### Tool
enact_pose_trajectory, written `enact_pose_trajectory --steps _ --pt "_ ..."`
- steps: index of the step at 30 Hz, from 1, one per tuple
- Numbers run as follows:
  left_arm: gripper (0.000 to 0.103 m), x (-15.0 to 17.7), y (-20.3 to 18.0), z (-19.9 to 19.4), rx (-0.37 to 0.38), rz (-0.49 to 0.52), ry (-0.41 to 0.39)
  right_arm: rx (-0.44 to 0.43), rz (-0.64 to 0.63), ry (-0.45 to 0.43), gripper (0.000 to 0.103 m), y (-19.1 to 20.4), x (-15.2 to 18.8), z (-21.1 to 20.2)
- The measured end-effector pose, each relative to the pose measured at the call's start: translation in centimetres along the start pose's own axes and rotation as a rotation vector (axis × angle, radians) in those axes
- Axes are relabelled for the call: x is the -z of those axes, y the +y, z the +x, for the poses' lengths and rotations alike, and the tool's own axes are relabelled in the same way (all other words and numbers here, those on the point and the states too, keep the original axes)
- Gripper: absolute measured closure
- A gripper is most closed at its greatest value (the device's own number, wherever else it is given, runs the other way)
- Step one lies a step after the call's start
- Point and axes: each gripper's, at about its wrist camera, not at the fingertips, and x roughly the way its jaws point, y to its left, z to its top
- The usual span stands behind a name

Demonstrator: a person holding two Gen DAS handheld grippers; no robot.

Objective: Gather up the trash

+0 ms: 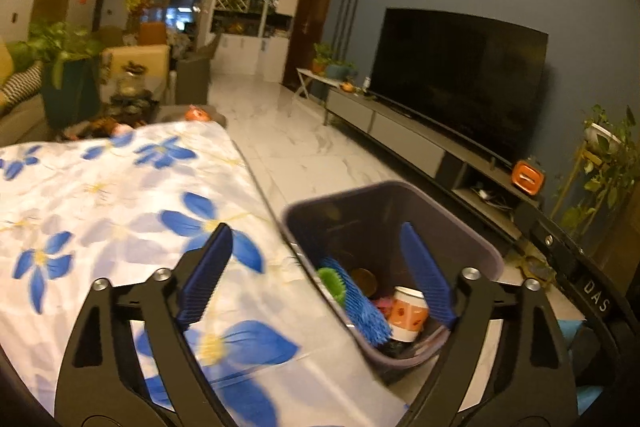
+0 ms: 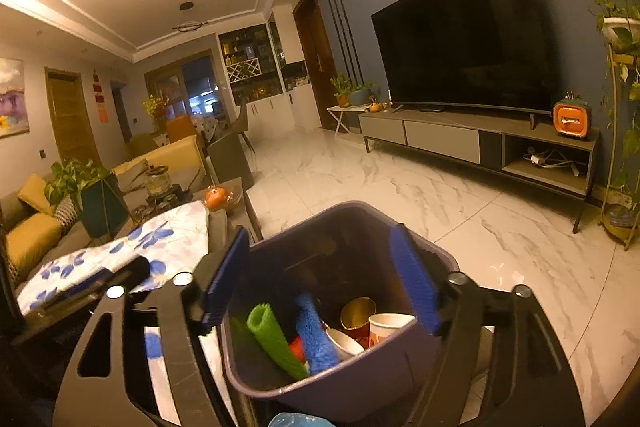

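Observation:
A dark purple trash bin (image 1: 472,235) (image 2: 400,387) stands on the floor against the table's right edge. Inside lie a green foam tube (image 2: 276,339), a blue foam piece (image 2: 316,339) (image 1: 360,299), paper cups (image 2: 386,325) (image 1: 408,313) and a gold-lined cup (image 2: 356,313). My left gripper (image 1: 316,267) is open over the table edge and the bin's near-left rim, with nothing between its blue pads. My right gripper (image 2: 320,275) is open directly above the bin, also empty. The left gripper's tip shows at the left of the right wrist view.
The table wears a white cloth with blue flowers (image 1: 120,211). An orange object (image 2: 218,197) sits at its far end. A TV stand (image 2: 480,143) with a large TV runs along the blue wall. Marble floor (image 2: 400,187) lies between. A sofa and plants stand at the left.

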Motion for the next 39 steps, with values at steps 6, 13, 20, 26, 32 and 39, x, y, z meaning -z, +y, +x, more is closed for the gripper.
enact_pose_trajectory --steps 6,13,20,26,32,39 --pt "0.006 0.4 1.6 -3.9 -0.101 0.017 -0.058 0.007 -0.047 0.046 0.015 1.9 0.9 -1.2" --pt "0.006 2.1 3.5 -8.8 -0.188 0.025 -0.078 0.027 -0.143 0.023 0.006 4.8 1.8 -3.9" --pt "0.006 3.7 4.9 -13.9 -0.276 0.030 -0.107 -0.024 -0.209 0.022 0.006 7.7 3.2 -7.0" --pt "0.006 5.5 6.2 -18.4 -0.349 0.019 -0.109 -0.057 -0.240 0.019 0.006 9.2 4.4 -10.3" --pt "0.006 6.9 7.0 -22.1 -0.364 0.002 -0.097 -0.071 -0.251 0.012 0.006 11.0 5.3 -13.5" --pt "0.006 8.0 7.5 -25.6 -0.367 -0.013 -0.111 -0.074 -0.248 0.016 0.006 11.8 6.0 -16.5"
